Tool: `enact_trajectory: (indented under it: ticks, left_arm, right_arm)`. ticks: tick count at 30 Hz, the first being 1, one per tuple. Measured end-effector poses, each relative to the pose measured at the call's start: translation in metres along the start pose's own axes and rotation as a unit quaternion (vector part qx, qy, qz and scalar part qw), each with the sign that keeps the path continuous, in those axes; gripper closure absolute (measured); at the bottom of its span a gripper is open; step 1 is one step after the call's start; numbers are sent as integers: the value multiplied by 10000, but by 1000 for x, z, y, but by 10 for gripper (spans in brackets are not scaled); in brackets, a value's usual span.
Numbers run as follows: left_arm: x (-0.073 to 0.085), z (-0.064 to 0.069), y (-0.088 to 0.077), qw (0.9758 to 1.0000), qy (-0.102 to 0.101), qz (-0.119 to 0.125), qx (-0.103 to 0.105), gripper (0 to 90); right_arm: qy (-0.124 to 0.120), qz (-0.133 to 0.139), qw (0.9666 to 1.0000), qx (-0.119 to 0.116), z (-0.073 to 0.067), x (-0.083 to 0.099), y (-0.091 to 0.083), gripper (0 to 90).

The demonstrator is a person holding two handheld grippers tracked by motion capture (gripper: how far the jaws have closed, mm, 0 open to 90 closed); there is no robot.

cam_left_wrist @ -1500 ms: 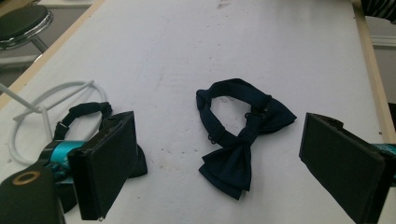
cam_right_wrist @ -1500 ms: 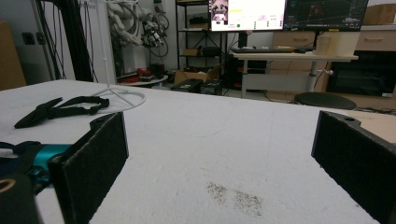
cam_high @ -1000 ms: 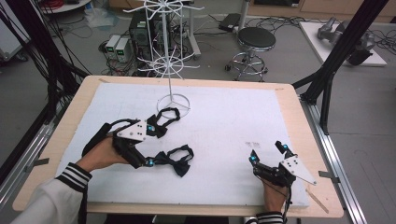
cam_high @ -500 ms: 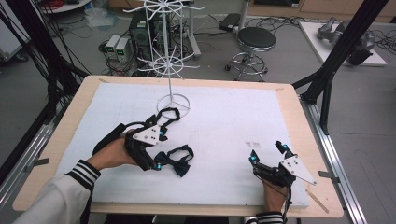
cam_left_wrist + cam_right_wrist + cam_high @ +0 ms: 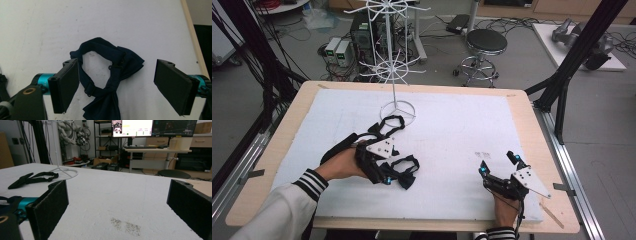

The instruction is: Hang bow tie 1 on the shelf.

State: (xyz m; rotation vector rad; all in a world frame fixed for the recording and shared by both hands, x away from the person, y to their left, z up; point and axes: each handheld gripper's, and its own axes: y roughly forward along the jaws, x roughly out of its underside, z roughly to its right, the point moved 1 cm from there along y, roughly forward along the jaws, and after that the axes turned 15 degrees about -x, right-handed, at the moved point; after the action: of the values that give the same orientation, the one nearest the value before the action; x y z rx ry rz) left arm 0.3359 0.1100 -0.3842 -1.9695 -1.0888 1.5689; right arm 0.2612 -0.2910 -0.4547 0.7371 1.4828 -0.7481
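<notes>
The dark bow tie (image 5: 110, 82) lies flat on the white surface (image 5: 452, 130) near the wire stand (image 5: 396, 107), between the left gripper's (image 5: 116, 87) closing but unclenched fingers (image 5: 65, 87), strap loop pointing away; the right gripper (image 5: 499, 167), fingers released, rests well apart.

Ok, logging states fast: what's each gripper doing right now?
Left gripper: open, jaws closing in around the dark bow tie, not gripping yet.
Right gripper: open, holding nothing.
</notes>
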Motion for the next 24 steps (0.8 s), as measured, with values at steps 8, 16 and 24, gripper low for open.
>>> enact_trajectory:
  ticks: [8,16,24]
  left_arm:
    - [-3,4,10,9994,172,-202,207,218]
    - [-3,7,24,9974,223,-606,319,260]
    - [-1,7,36,9924,371,-1074,480,273]
  right_arm:
    - [1,3,10000,3,0,0,0,30]
    - [10,13,10000,-4,0,0,0,30]
    - [15,19,10000,-5,0,0,0,30]
